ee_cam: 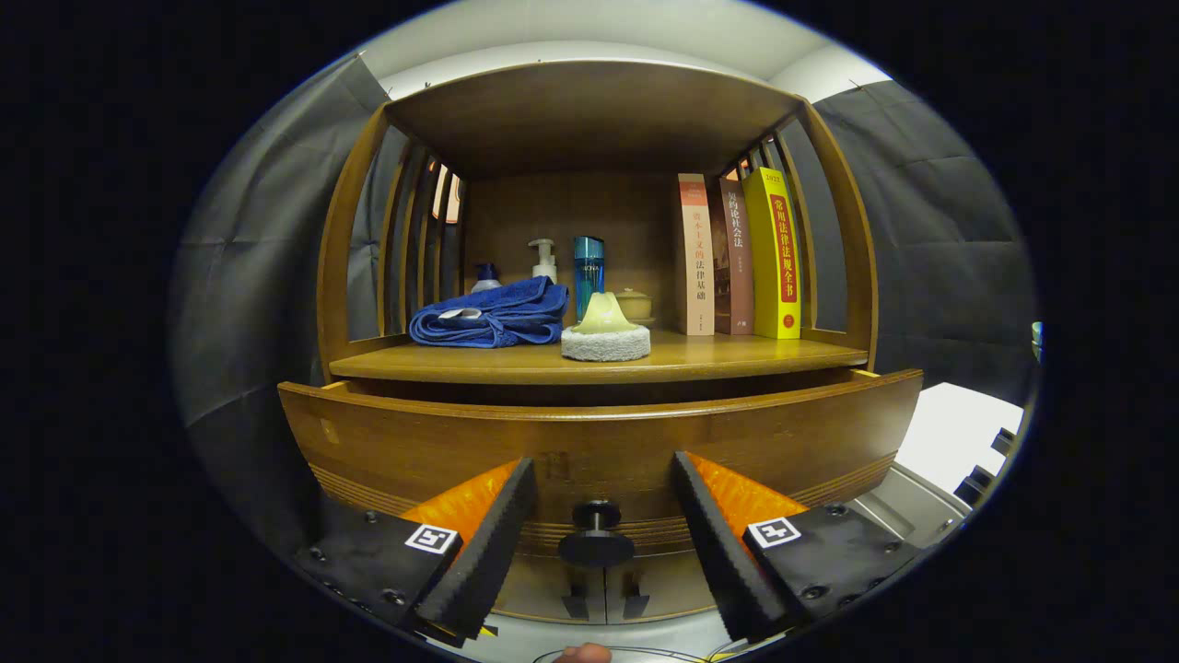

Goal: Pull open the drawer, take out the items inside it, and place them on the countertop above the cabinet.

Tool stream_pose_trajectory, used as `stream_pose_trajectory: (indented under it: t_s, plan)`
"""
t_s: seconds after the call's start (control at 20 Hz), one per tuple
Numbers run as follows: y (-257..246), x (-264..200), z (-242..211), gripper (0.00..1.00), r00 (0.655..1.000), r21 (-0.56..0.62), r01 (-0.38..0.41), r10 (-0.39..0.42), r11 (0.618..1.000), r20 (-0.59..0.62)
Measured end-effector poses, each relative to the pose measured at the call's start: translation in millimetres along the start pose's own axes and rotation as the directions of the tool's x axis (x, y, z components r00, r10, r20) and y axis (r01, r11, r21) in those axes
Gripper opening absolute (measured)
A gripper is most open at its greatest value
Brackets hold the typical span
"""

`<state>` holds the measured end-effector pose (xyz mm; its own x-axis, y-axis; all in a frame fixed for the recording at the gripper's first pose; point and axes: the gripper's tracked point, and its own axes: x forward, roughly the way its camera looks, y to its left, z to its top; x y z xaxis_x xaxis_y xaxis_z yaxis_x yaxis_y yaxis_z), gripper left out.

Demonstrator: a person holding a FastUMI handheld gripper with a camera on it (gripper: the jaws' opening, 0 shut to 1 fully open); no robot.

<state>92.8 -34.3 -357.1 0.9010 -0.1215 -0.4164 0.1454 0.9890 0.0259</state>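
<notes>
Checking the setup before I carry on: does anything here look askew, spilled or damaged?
Nothing stands out. The drawer is pulled partly out, its knob between the open gripper fingers, untouched. The blue towel, bottles and books sit tidy on the countertop.

Gripper (603, 462) with 2 wedge-shaped fingers (488, 543), set apart, finely ribbed along inner faces; 1 square black-and-white marker on each blocky mount, dotted with round screws.

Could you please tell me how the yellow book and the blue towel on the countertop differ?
The yellow book stands upright at the right; the blue towel lies folded at the left. The book is rigid, the towel soft. Both sit on the countertop, beyond the open gripper.
</notes>
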Motion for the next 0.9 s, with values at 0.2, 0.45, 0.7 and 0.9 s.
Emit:
stream_pose_trajectory:
  t_s: [0.2, 0.45, 0.7, 0.9]
  plan:
    - [-0.7, 11.0, -3.1, 0.99, 1.0, 0.006, 0.0, 0.0, 1.0, -0.006]
    - [-2.3, 27.6, -4.3, 0.99, 1.0, 0.008, -0.005, 0.005, 1.0, -0.011]
    - [-3.9, 40.1, -4.6, 0.99, 1.0, 0.006, -0.007, 0.007, 1.0, -0.012]
    - [-3.0, 46.9, -1.8, 0.99, 1.0, 0.0, -0.006, 0.006, 1.0, -0.009]
